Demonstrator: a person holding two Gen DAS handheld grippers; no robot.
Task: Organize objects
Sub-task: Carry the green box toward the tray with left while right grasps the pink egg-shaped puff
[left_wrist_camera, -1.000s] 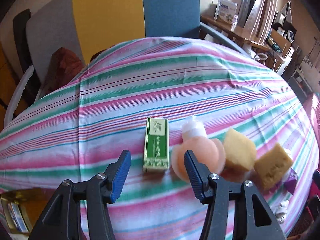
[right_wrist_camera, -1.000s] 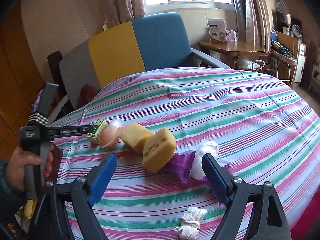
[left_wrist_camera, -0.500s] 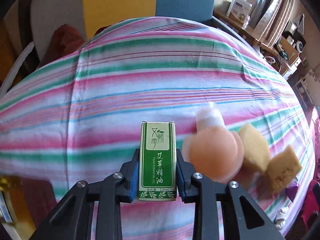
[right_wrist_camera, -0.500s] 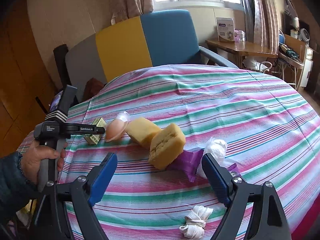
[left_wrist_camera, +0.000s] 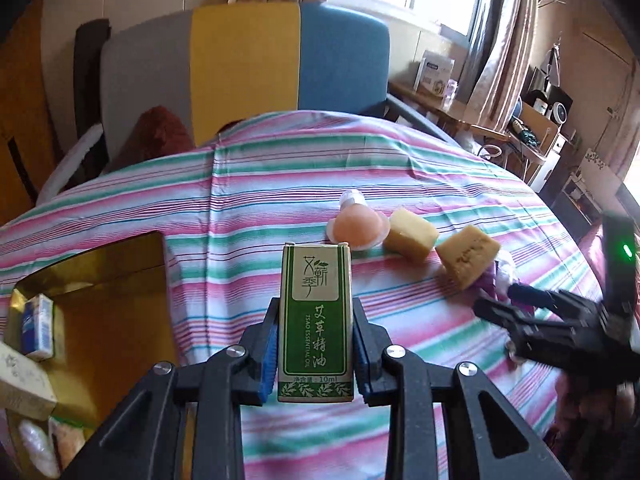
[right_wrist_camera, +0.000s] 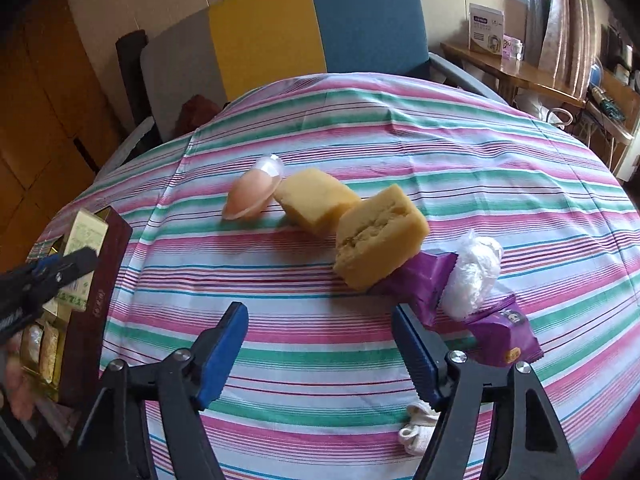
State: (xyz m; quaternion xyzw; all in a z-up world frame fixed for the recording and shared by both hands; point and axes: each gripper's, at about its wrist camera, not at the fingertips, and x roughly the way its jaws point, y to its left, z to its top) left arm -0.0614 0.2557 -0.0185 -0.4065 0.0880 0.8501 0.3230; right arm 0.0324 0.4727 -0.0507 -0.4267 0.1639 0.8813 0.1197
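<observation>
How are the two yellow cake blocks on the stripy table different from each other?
The left cake block looks smooth and whole, while the right cake block shows a rough, crumbly cut face. The left one lies against the peach jelly cup; the right one is propped on a purple snack packet. In the right wrist view the right block looks bigger, but it is also nearer. Both are pale yellow, boxy, and touching each other.

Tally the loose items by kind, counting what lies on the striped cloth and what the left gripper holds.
Yellow cake blocks: 2
Purple packets: 2
Pink jelly cup: 1
White plastic bundle: 1
White cloth band: 1
Green essential-oil box, clamped in the left gripper: 1
Total: 8
</observation>
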